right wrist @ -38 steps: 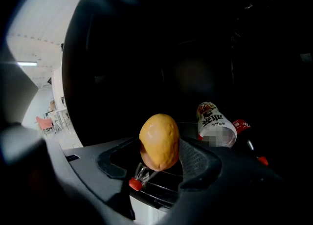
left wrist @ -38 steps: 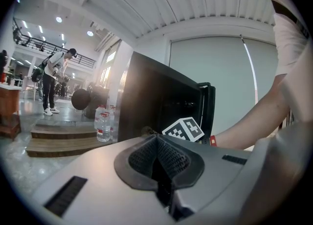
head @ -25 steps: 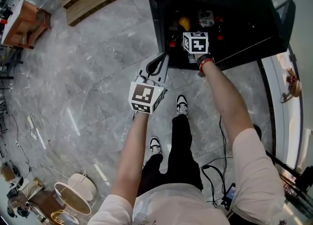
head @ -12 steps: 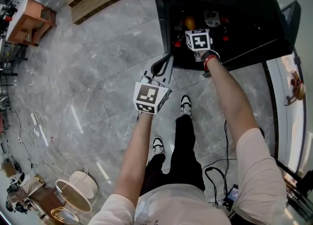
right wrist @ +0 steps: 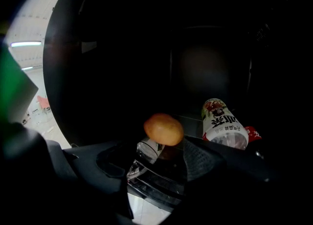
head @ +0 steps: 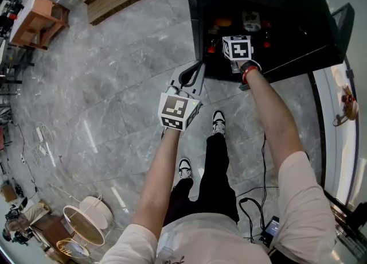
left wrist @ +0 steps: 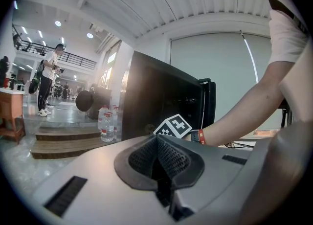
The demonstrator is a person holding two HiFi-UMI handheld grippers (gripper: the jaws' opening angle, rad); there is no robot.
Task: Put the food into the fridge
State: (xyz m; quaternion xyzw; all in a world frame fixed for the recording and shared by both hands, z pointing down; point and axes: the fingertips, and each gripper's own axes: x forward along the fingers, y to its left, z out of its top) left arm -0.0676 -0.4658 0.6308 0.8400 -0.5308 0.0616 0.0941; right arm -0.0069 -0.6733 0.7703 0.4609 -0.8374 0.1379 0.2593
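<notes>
While the right gripper (right wrist: 156,164) sits inside the dark fridge (head: 289,24) with its jaws apart and nothing between them, the orange fruit (right wrist: 164,129) lies just ahead of their tips, near a labelled bottle (right wrist: 225,123), with dark depth behind. Outside the fridge's left front edge, the left gripper (left wrist: 157,156) hangs closed and empty over the wide grey floor (head: 114,85).

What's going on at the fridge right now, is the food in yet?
A person stands at the open black fridge with a gripper in each hand. The right gripper reaches inside with its jaws apart. An orange sits on the shelf just past them, apparently not gripped, next to a white-labelled bottle. The left gripper is shut on nothing and held outside the fridge.
</notes>
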